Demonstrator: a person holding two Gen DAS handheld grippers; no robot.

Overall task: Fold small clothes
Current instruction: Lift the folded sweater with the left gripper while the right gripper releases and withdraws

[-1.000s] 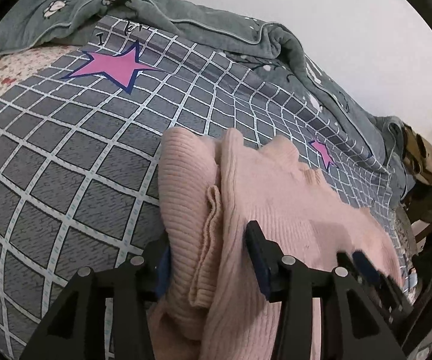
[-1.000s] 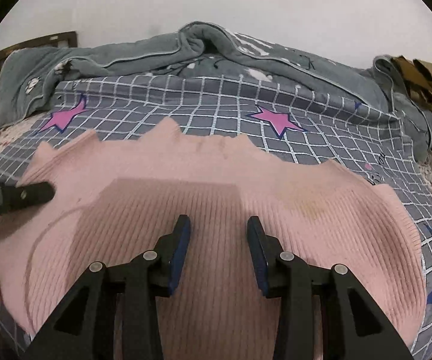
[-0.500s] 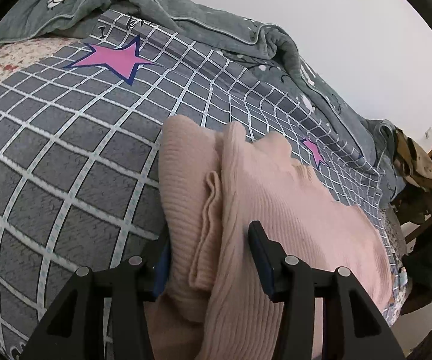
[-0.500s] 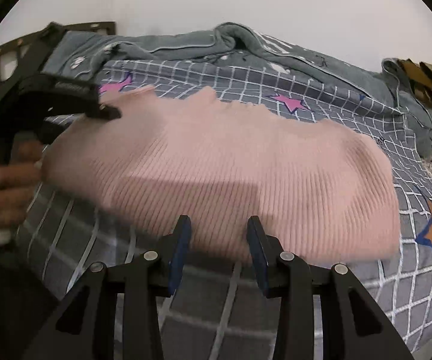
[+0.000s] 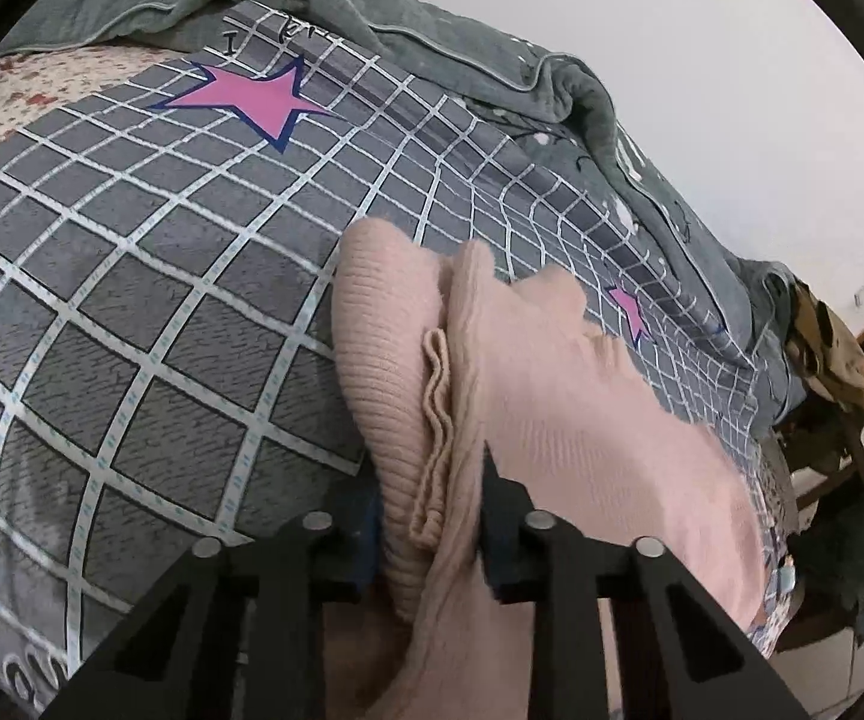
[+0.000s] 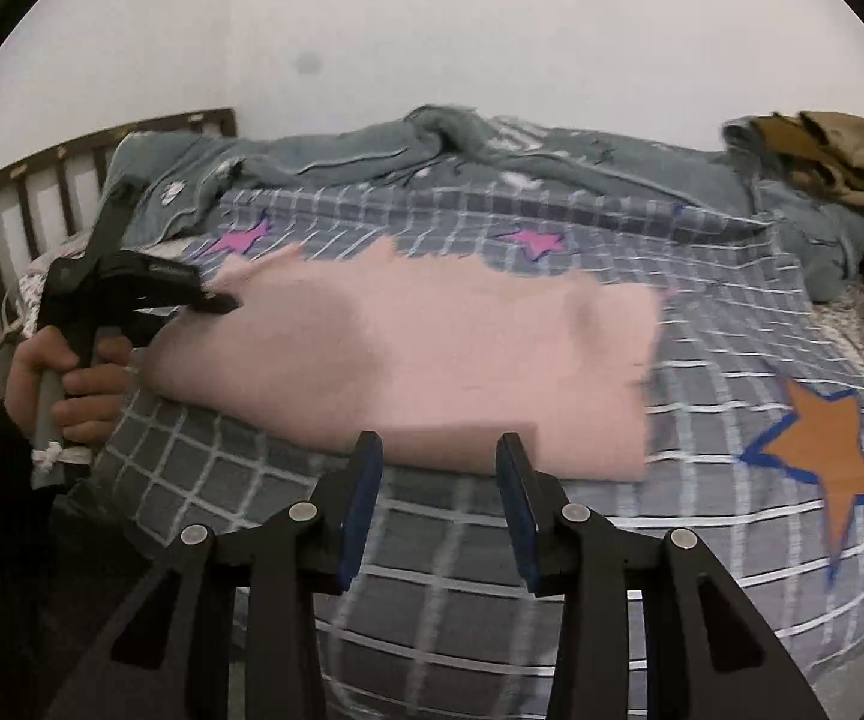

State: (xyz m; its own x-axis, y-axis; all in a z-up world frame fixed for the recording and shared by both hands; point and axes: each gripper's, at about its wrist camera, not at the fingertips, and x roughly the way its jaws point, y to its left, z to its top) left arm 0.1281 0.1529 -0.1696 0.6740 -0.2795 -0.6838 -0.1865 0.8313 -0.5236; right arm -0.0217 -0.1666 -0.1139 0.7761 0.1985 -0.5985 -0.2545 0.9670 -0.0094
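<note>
Left gripper (image 5: 429,501): clamped on the pink knit sweater (image 5: 558,414), bunched layers of ribbed fabric squeezed between both fingers. In the right wrist view the same gripper (image 6: 216,300) shows at the sweater's left end, fingertips at the fabric edge, person's hand (image 6: 66,384) wrapped around the handle.

Right gripper (image 6: 439,462): jaws apart, nothing between them. Fingertips sit just in front of the sweater's near edge; contact with the fabric can't be confirmed, the frame is motion-blurred.

Sweater (image 6: 420,360): lies folded as a wide band across the bed (image 6: 702,372), long axis running left to right, roughly mid-bed. Near edge looks like a fold, far edge is ragged/uneven. Left end is the part in the left gripper; right end lies flat on the cover. In the left wrist view the gripped end shows several stacked layers with a wavy ribbed hem (image 5: 435,420) running down the middle of the bunch.

Bed cover: grey with white grid lines. Pink star (image 5: 246,99) toward the head-end corner in the left view, a small pink star (image 5: 633,312) just beyond the sweater. Orange star (image 6: 822,456) with blue outline to the right of the sweater, well apart from it.

Grey-green quilt (image 6: 432,156) rumpled along the far edge of the bed against the wall. Brown clothing pile (image 6: 834,150) at the far right corner. Dark slatted headboard (image 6: 30,192) at the left end.
</note>
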